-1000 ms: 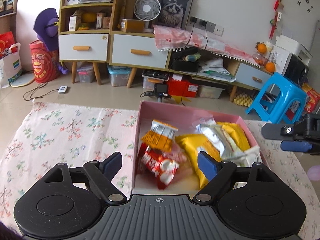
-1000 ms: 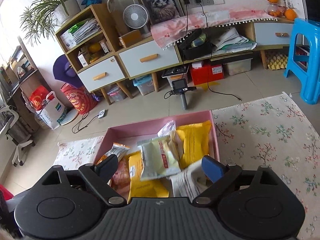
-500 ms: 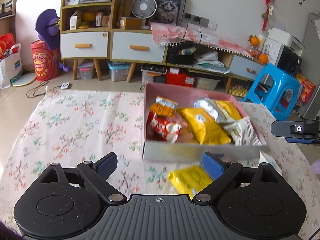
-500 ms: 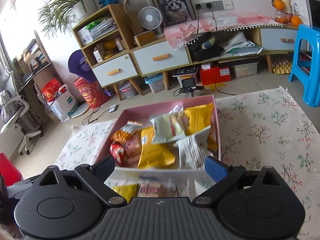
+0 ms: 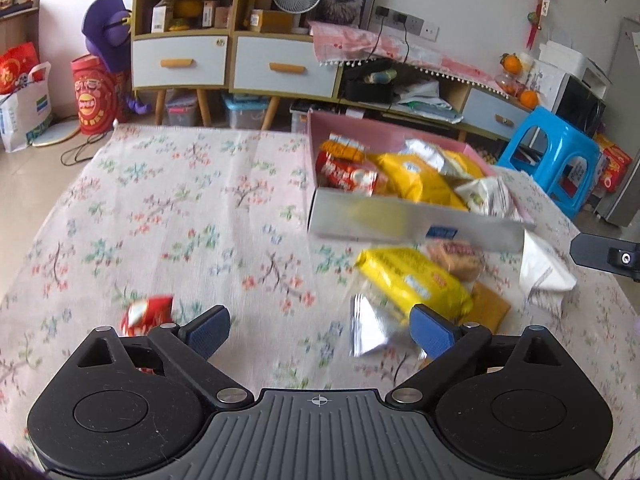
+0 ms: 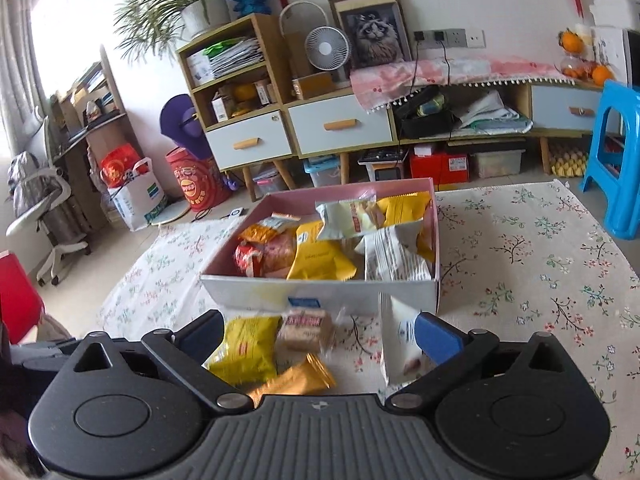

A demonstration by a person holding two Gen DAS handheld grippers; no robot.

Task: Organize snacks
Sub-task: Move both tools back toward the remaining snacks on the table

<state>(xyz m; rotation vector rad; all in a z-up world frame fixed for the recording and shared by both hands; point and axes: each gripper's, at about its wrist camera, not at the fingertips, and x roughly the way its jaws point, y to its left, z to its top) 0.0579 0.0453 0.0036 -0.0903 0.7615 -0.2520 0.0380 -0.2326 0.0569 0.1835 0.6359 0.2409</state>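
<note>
Whereas both views sat over the pink-lined cardboard box (image 6: 320,292) a second ago, both tongs (image 5: 319,330) (image 6: 319,330) have withdrawn, gaping and empty; loose packets, including a yellow foil pouch (image 5: 412,280), await boxing on the floral-clothed bench (image 5: 160,216).

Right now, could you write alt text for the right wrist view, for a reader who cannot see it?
An open pink cardboard box full of snack packets sits on a floral cloth. Before it lie a yellow packet, a biscuit pack, an orange packet and a white packet, between the open right gripper fingers.
</note>
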